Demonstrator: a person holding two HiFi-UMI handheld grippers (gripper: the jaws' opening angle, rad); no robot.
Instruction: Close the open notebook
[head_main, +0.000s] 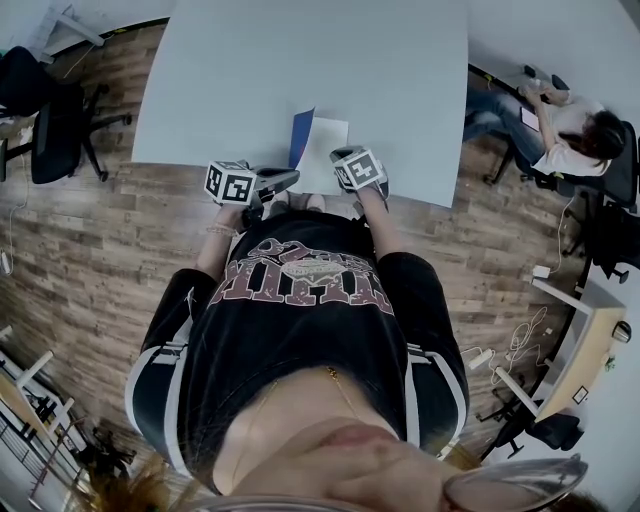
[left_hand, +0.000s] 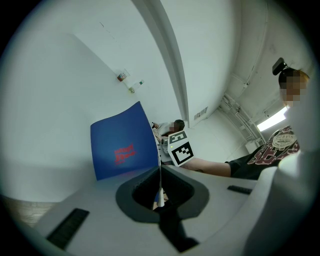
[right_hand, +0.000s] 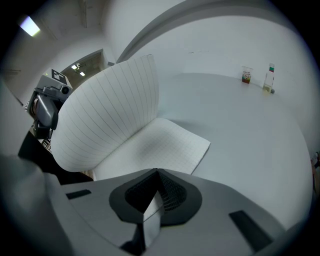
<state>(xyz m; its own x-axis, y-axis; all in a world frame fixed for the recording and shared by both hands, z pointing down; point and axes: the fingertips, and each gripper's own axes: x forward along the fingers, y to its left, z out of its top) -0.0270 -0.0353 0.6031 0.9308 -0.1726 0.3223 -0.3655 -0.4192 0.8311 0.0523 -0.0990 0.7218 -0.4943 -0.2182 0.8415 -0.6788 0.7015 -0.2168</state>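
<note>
The notebook lies open on the white table (head_main: 250, 80). Its blue cover (head_main: 301, 137) stands up on edge, and a white page (head_main: 328, 150) lies flat to its right. In the left gripper view the blue cover (left_hand: 122, 147) rises upright just ahead. My left gripper (left_hand: 160, 172) is shut on a thin leaf at the cover's near edge. In the right gripper view a lined leaf (right_hand: 107, 112) curves upward and a squared page (right_hand: 165, 147) lies flat. My right gripper (right_hand: 157, 171) is shut at the page's near edge, with a pale strip of paper between its jaws. Both left gripper (head_main: 292, 178) and right gripper (head_main: 348, 155) sit at the table's front edge.
Two small bottles (right_hand: 257, 76) stand at the far side of the table. A black office chair (head_main: 50, 120) stands on the wood floor at the left. Another person (head_main: 565, 130) sits at a desk to the right.
</note>
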